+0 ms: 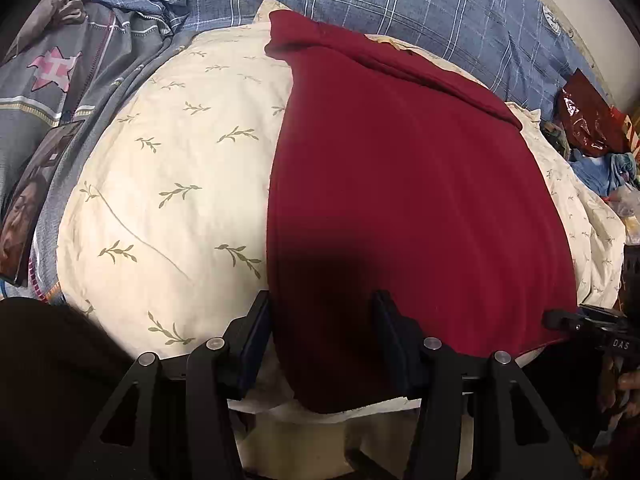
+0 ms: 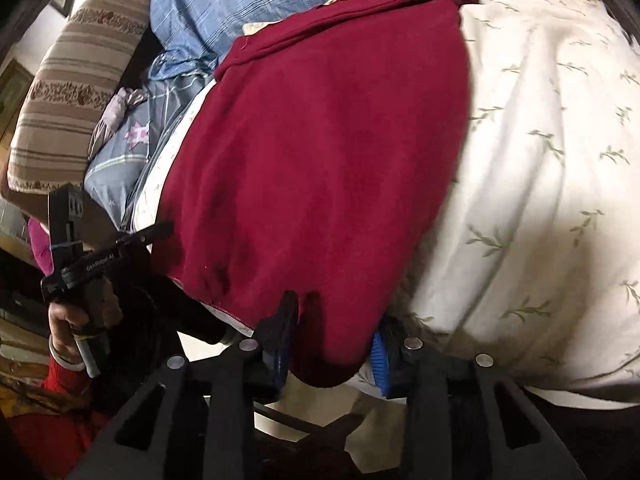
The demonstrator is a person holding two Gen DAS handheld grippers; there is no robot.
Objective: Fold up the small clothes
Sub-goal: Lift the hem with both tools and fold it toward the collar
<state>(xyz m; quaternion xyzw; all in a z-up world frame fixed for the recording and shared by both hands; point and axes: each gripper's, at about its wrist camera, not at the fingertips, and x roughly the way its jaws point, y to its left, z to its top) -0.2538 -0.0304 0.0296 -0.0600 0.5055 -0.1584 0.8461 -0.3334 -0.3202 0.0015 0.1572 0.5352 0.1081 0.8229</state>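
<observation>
Red garment (image 1: 408,184) on the leaf-print pillow (image 1: 168,184), its near edge between both grippers' wide-apart jaws.

Near hem of the red garment (image 1: 400,200) drops behind my left gripper (image 1: 324,320); whether the spread fingers touch cloth, can't tell. In the right wrist view, its lower edge hangs between my right gripper (image 2: 336,336) fingers; grip unclear. Right side of the leaf-print sheet (image 2: 540,200) blurred. Phone (image 1: 28,208) cut by left edge.
</observation>
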